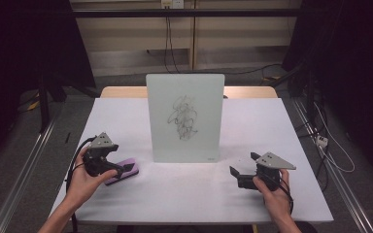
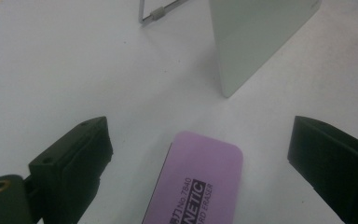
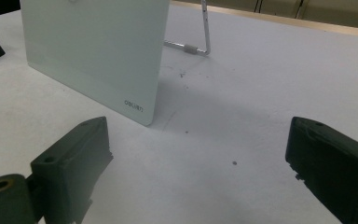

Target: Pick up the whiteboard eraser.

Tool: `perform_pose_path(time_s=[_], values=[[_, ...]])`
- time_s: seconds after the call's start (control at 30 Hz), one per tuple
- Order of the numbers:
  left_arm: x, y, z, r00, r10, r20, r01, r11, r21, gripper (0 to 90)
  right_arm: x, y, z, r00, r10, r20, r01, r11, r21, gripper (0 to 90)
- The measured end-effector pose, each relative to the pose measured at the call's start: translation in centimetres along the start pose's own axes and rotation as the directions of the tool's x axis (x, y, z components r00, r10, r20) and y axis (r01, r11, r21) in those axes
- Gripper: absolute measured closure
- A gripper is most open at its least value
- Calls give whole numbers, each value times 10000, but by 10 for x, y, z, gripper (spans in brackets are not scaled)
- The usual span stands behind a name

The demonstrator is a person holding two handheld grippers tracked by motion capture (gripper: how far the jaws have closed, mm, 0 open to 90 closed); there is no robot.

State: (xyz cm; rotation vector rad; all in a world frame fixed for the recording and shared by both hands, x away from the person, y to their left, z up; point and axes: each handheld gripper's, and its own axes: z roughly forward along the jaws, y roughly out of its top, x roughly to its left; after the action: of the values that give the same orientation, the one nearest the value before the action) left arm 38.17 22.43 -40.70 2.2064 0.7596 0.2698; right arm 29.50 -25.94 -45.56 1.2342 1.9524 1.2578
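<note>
From above, we see a scribbled board (image 1: 185,118) upright mid-counter (image 1: 184,194), the scribble not yet wiped; we judge erasing is the job, barely begun. Our left claw (image 1: 119,168) hovers at the eraser (image 1: 126,169); the right claw (image 1: 240,170) rests apart. In the left gripper view, the jaws gape, empty, the eraser (image 2: 196,182) lying between, its label cut off. In the right gripper view, jaws wide, holding nothing; the board's (image 3: 93,51) scribble is cropped.

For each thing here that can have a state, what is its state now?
Whiteboard: upright on its wire stand, scribbled on.
Purple eraser: flat on the table, ungripped, between open jaws.
Left tongs: open around the eraser.
Right tongs: open, empty.
</note>
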Motion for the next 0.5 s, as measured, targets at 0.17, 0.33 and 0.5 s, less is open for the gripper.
perform_pose_path(time_s=[0.17,0.33,0.5], values=[[4,1,1,9998,150,107,-154,9991,390,64,0,0,0,10000,1,-1,-1,10000,8,62],[6,0,5,9993,182,321,-207,9966,793,68,0,0,1,10000,-23,-27,23,10000,31,62],[8,-2,7,9989,233,396,-277,9931,1142,73,0,0,1,10000,-59,-54,59,10000,42,62]])
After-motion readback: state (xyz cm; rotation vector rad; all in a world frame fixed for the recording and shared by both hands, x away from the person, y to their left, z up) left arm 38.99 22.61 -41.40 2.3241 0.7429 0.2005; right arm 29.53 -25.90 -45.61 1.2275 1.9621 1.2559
